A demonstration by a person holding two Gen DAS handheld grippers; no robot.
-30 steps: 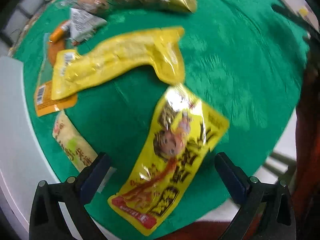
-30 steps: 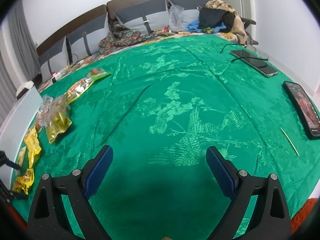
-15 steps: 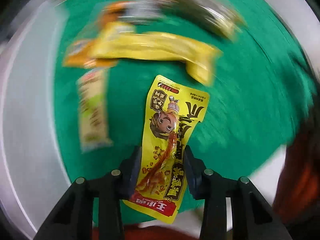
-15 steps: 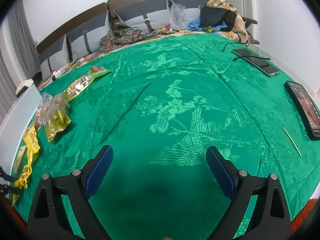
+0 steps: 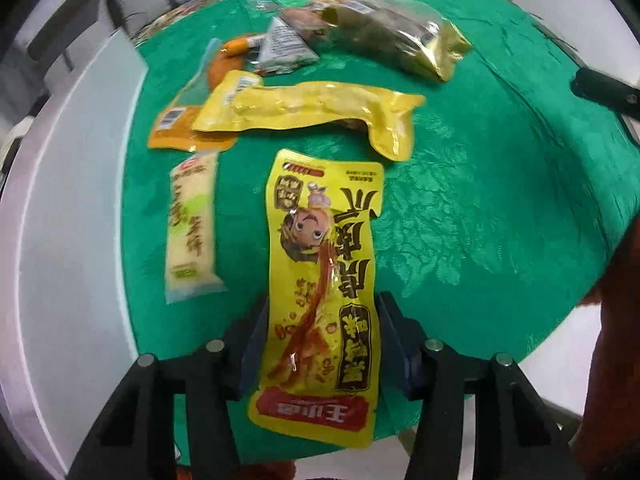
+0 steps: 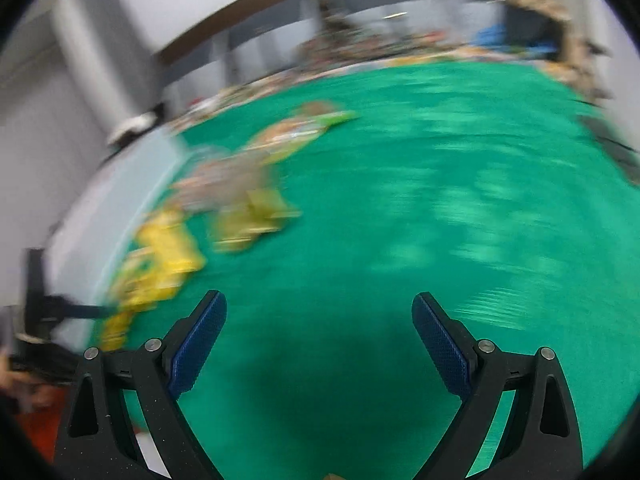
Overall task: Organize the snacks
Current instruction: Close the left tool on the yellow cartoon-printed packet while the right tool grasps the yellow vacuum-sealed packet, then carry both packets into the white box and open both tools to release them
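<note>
My left gripper [image 5: 322,312] is shut on the lower half of a yellow snack packet with a cartoon face [image 5: 320,236]; both pads press its sides. Beyond it on the green cloth [image 5: 500,200] lie a long plain yellow packet [image 5: 312,110], a pale cream packet [image 5: 192,224], an orange packet [image 5: 180,128], a grey triangular packet [image 5: 284,46] and a gold-and-clear bag [image 5: 392,32]. My right gripper [image 6: 318,300] hangs open over bare cloth with nothing between its fingers. Its view is blurred, with the snacks [image 6: 248,212] smeared at the left.
A white panel [image 5: 60,240] borders the cloth on the left. A dark object [image 5: 604,90] juts in at the right edge of the left wrist view. The headboard and piled clothes [image 6: 536,28] stand far back. Red-brown floor [image 5: 616,340] shows below the cloth's edge.
The left gripper's jaws went from wide open to shut on the cartoon packet, and the wrist rolled so the packet now points straight ahead. The right gripper swung left toward the snacks.
</note>
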